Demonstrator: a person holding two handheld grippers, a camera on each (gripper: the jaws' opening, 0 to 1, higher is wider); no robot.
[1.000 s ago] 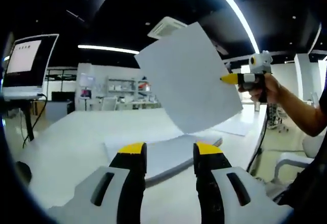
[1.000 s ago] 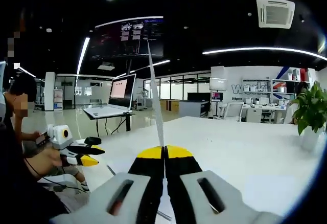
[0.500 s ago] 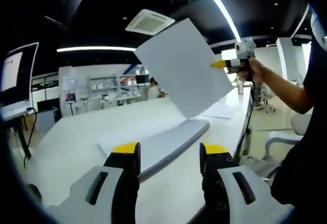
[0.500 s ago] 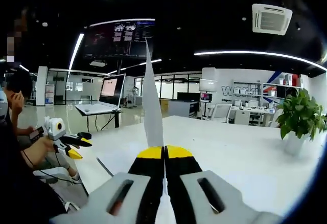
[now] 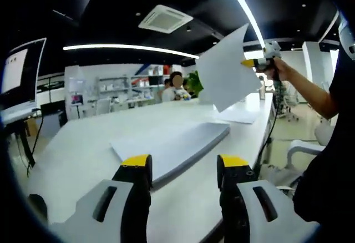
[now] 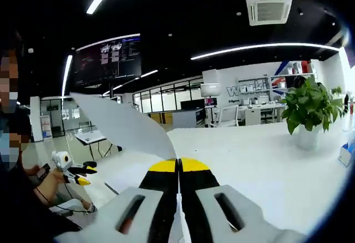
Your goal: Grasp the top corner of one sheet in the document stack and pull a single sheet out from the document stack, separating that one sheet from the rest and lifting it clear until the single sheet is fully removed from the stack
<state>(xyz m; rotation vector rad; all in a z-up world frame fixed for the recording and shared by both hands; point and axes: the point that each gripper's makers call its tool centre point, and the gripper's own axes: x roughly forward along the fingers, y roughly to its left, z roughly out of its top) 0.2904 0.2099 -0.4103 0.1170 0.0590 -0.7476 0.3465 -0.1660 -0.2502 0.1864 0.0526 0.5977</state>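
your single sheet (image 5: 224,75) is a plain white page held up in the air, well clear of the document stack (image 5: 172,145), tilted with one corner pointing down and its upper right edge pinched. in the right gripper view the sheet (image 6: 125,125) curves away to the left. the stack lies flat on the white desk (image 5: 77,148), edges squared, near the desk's right edge.

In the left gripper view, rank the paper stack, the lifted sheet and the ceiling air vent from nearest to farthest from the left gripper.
1. Stack: on the table, just beyond the left gripper.
2. Sheet: held up, right.
3. Vent: on the ceiling, far back.
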